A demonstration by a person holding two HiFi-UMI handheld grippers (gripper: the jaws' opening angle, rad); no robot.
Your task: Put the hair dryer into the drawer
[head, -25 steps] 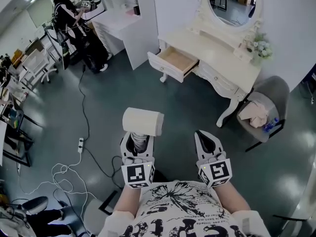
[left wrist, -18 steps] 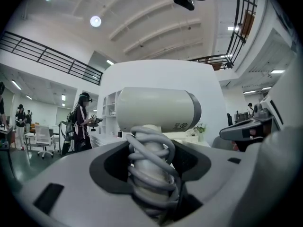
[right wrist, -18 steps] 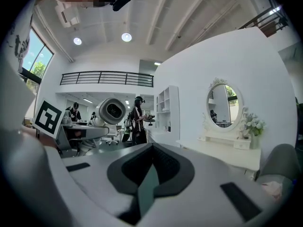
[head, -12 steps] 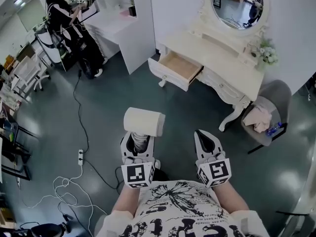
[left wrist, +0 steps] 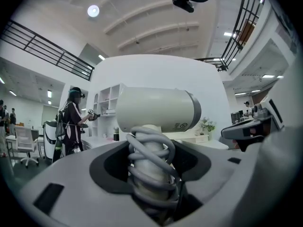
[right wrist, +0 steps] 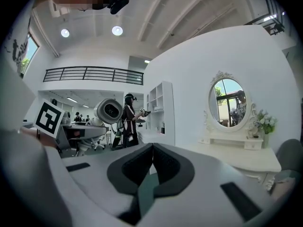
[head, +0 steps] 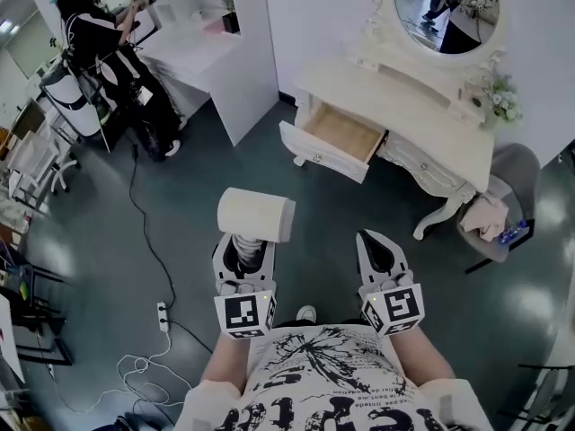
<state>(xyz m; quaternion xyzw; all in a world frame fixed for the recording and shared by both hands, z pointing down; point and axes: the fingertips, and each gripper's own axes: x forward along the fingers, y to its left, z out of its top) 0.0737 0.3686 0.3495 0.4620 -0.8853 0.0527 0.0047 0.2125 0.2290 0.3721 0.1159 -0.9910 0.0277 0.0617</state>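
transport step, load in hand. the cream, barrel-bodied hair dryer [head: 257,215] stands upright in the left gripper [head: 243,257], whose jaws are clamped on the handle, over the grey cord [left wrist: 151,150] coiled round it. the barrel lies crosswise above the jaws. the dryer is in the air over the dark grey-green floor [head: 180,205], well apart from the open cream drawer [head: 316,156]. this drawer projects from under the worktop [head: 404,97] of the white dressing table [head: 422,162], ahead and to the right. the right gripper [head: 375,250] rides beside the left, its jaws together with nothing between them.

by judgement, the carry is under way and the placing is not yet begun. the next move calls for nearing the table and bringing the dryer over the drawer's wooden cavity. it would probably have to be laid flat so that barrel and handle clear the walls before the jaws part.

hard to make out: the drawer's depth and the cord's plug. in the left gripper view the dryer blocks the table's lower part. the right gripper view shows the oval mirror [right wrist: 228,103] but no drawer.
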